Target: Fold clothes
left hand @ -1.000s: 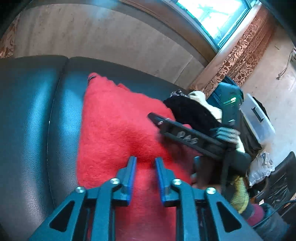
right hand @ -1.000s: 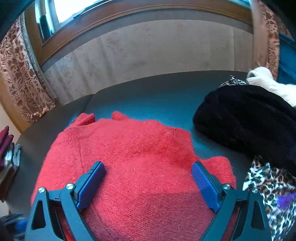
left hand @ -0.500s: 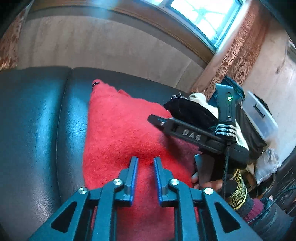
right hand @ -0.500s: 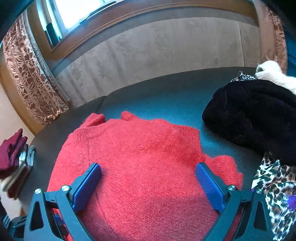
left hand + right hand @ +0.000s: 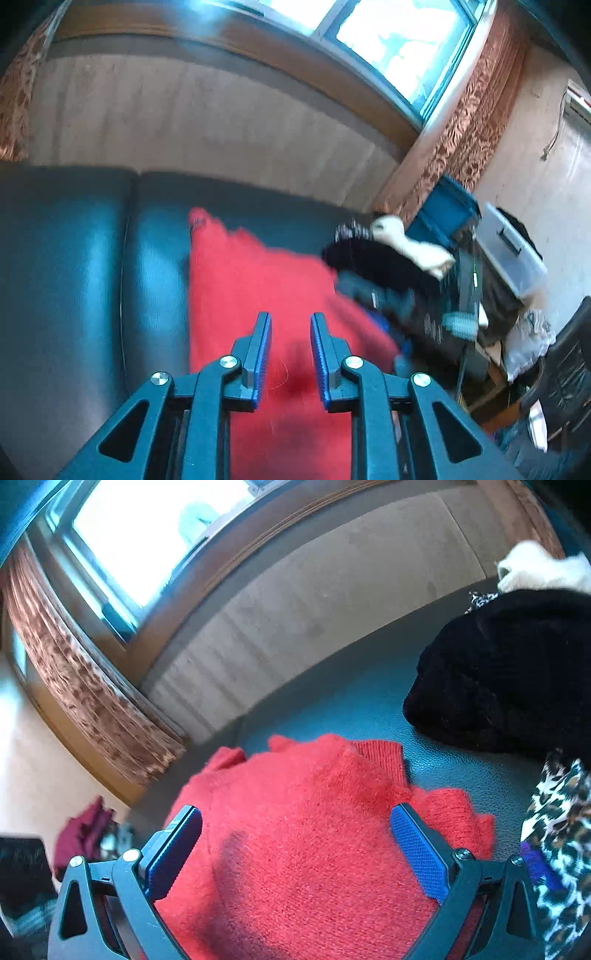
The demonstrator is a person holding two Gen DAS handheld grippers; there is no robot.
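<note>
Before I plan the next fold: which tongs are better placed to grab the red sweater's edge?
Probably the right tongs: they gape wide over the red sweater, its frilly side edge beside one pad. The left tongs stand narrow over mid-fabric, having just been opening, nothing gripped.

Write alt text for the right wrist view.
Wide-open right gripper hovers over a folded red sweater on a dark couch. A black garment and leopard-print cloth lie to the right.
</note>
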